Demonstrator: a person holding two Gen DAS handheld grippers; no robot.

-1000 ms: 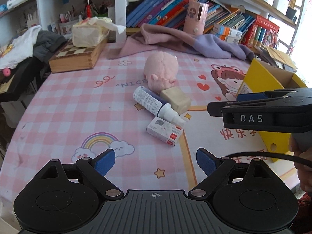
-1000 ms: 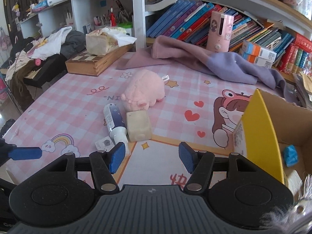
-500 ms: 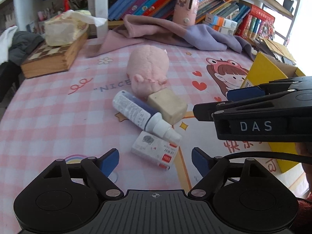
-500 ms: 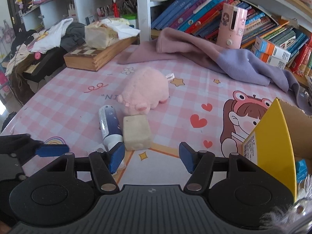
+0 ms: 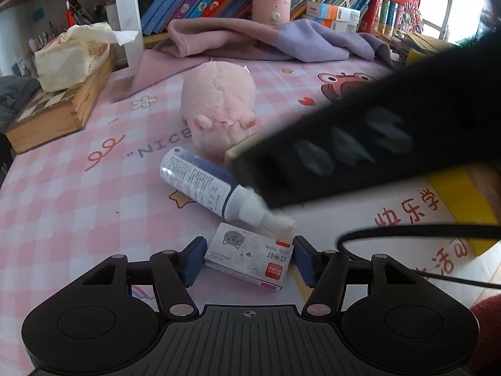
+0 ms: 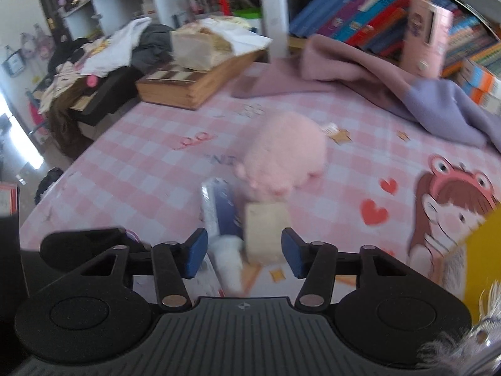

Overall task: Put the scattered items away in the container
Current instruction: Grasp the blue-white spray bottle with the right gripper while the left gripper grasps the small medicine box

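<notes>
A small white box (image 5: 250, 260) lies between the blue pads of my left gripper (image 5: 247, 260). Its jaws are closing and both pads touch the box's ends. A white and blue spray bottle (image 5: 203, 185) (image 6: 222, 213) lies beside a beige block (image 6: 266, 232), in front of a pink plush toy (image 5: 219, 103) (image 6: 285, 159). My right gripper (image 6: 244, 253) hangs over them, jaws closing, with the bottle's cap and the block both in the gap and no firm grip showing. The right gripper's blurred black body hides most of the block in the left wrist view. The yellow cardboard box (image 6: 482, 241) stands at the right.
At the back left a wooden chess box (image 5: 53, 112) carries a tissue pack (image 5: 69, 59). A pink and purple garment (image 5: 256, 40) lies before the bookshelf. A black cable (image 5: 422, 228) crosses the lower right. The table edge falls off at the left (image 6: 62, 175).
My left gripper came forward and down onto the small white box and its jaws narrowed around it. My right gripper swung left over the bottle and block, its jaws narrowing.
</notes>
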